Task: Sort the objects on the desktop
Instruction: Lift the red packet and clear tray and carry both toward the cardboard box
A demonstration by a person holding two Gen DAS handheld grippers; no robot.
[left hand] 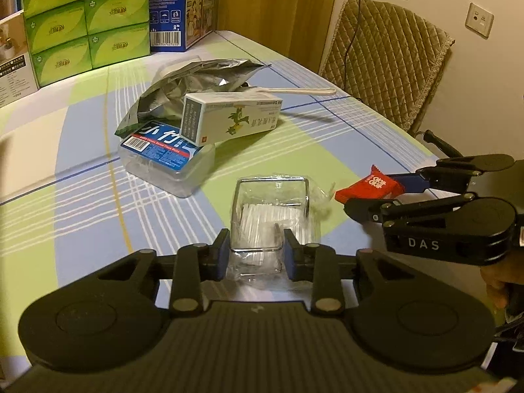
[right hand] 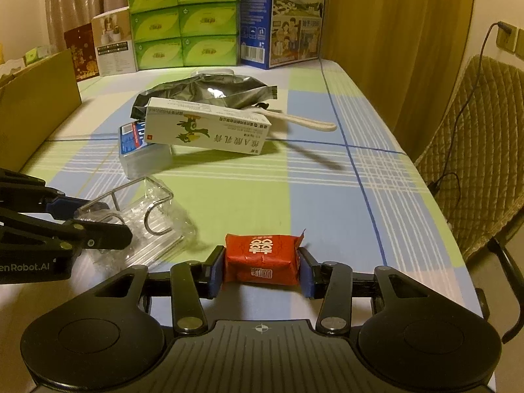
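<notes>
My left gripper [left hand: 256, 255] is shut on a clear plastic box [left hand: 271, 209] with a wire frame, wrapped in film; the same clear box [right hand: 147, 216] shows at the left of the right wrist view. My right gripper [right hand: 261, 270] is shut on a red candy packet [right hand: 262, 258], which also appears as the red packet [left hand: 370, 186] beside the clear box. Farther back lie a white and green medicine carton [right hand: 209, 131], a clear floss-pick box [left hand: 163, 163] with a blue label, a crumpled silver foil bag [left hand: 199, 78] and a cream plastic spoon [right hand: 308, 122].
Green tissue packs [right hand: 183, 23] and a blue milk carton box [right hand: 285, 16] stand along the table's far edge. A brown cardboard box [right hand: 36, 104] is at the left. A quilted chair [left hand: 389, 59] stands off the right edge. The checked tablecloth [right hand: 327, 203] covers the table.
</notes>
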